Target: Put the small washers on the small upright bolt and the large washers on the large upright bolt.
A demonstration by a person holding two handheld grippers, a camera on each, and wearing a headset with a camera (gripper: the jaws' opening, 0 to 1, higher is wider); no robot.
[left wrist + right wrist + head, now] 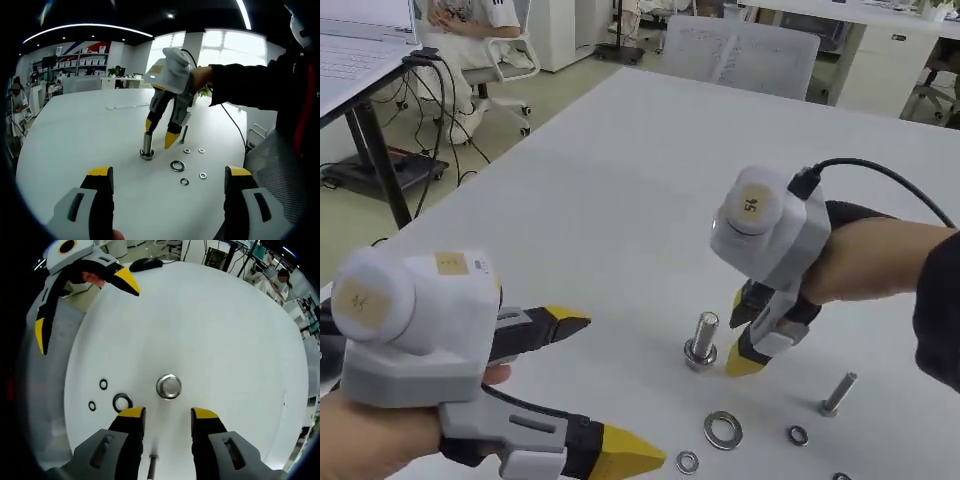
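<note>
Here, my right tongs [741, 332] hang apart and empty just beside the large bolt [702, 340], upright on the desk [620, 180]. My left tongs [618, 390], also apart and empty, wait well back. The large washer [723, 430] lies flat near that bolt, with small washers [687, 461] around it and the small bolt [838, 393] off to one side. To seat it well, I judge: nip one edge, keep the ring level, lower it squarely without knocking the bolt.

The right claw [741, 335] bears a sticker [752, 205] reading 54.
</note>
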